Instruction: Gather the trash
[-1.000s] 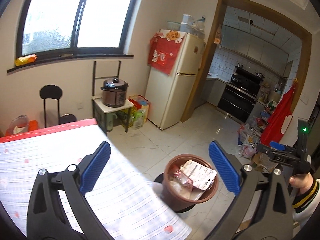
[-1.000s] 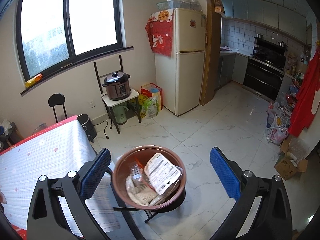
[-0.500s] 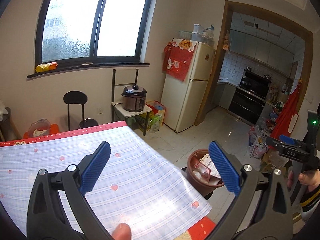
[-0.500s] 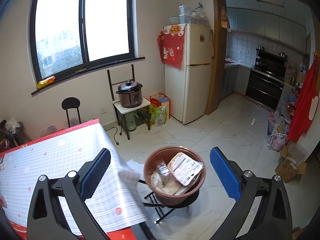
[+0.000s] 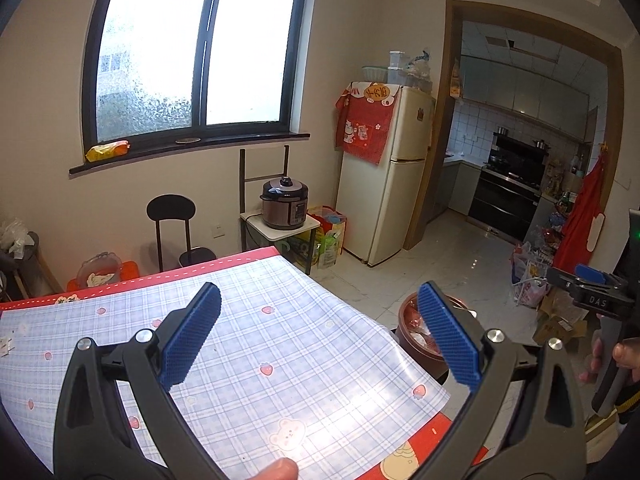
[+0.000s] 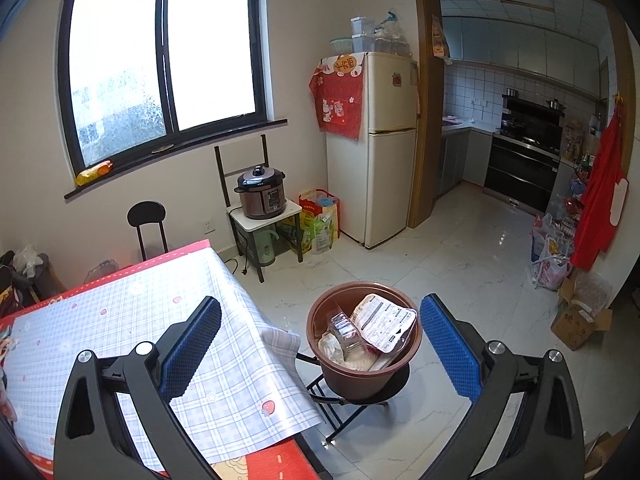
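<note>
A brown trash bin (image 6: 362, 368) stands on a black folding stool beside the table's right end. It holds a white printed wrapper (image 6: 386, 322), a clear plastic piece and other scraps. In the left wrist view the bin (image 5: 410, 334) is partly hidden behind my right finger. My left gripper (image 5: 320, 344) is open and empty above the checked tablecloth (image 5: 280, 360). My right gripper (image 6: 320, 350) is open and empty, above the table corner and the bin. The right gripper also shows in the left wrist view (image 5: 592, 288) at the far right, held by a hand.
Small white scraps (image 5: 6, 346) lie at the table's left edge. A black chair (image 6: 147, 226), a pressure cooker (image 6: 262, 196) on a small stand, a fridge (image 6: 380, 152) and bags by the kitchen door (image 6: 550, 252) stand around the tiled floor.
Both grippers have pulled back and up from the bin, toward the table. The bin looks smaller and farther off, and more tablecloth is in view. Both stay open.
</note>
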{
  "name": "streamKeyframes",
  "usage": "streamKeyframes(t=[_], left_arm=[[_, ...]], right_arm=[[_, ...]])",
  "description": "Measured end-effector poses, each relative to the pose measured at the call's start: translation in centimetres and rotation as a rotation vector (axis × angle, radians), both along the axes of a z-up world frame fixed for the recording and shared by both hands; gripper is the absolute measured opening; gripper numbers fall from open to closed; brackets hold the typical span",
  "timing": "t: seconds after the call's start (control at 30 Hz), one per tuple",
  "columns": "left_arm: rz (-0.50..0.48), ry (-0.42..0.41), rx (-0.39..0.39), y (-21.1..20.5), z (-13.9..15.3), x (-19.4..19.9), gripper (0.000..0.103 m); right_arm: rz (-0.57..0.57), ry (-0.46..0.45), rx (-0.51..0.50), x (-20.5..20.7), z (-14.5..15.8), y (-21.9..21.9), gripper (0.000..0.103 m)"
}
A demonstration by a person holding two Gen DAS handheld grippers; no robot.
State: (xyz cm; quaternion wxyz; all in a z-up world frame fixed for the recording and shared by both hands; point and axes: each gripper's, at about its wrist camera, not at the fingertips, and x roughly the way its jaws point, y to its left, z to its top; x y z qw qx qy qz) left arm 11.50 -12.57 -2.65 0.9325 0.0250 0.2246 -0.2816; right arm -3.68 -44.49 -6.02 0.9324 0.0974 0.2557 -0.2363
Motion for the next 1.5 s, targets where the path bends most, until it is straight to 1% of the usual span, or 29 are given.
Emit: streamKeyframes(t=[0.3, 0.63, 0.93, 1.5], left_arm=[[0.005, 0.004, 0.009, 0.3, 0.0, 0.2, 0.097], [0.007, 0.010, 0.008, 0.2, 0.0, 0.6, 0.097], [0.013, 0.007, 0.027, -1.3, 0.1, 0.7, 0.097], [0.009, 0.011, 0.024, -2.1, 0.1, 0.8, 0.097]], right_arm=[[-0.022, -0.010, -0.002, -0.3, 0.2, 0.2, 0.098], [-0.036, -0.012, -0.013, 0.4, 0.7, -0.1, 0.098], [-0.031, -0.015, -0.023, 0.9, 1.3, -0.4, 0.098], [-0.021, -0.026, -0.040, 0.9, 2.1, -0.1, 0.098]])
